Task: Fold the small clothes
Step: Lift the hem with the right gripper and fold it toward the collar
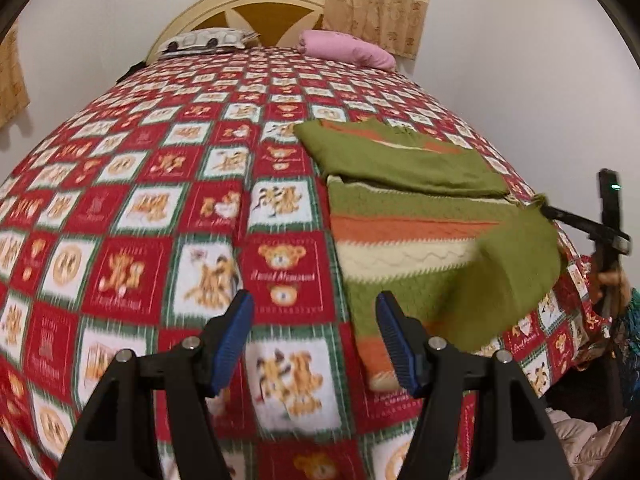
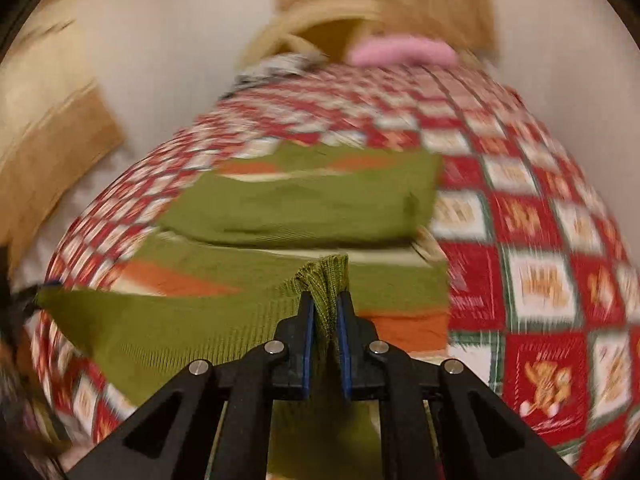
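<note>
The green sweater [image 1: 420,220] lies on the bed [image 1: 160,200], its near corner pinched tight in the right claw [image 2: 325,312], while the left claw [image 1: 316,344] hangs wide apart and empty just left of it.

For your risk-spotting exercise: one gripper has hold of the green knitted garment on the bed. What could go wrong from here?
1. The right gripper pinches only a small bunch of the green sweater's edge, so the knit may slip out or stretch.
2. The left gripper is open over the bedspread, holding nothing; the one-sided pull could drag the folded sleeve askew.
</note>
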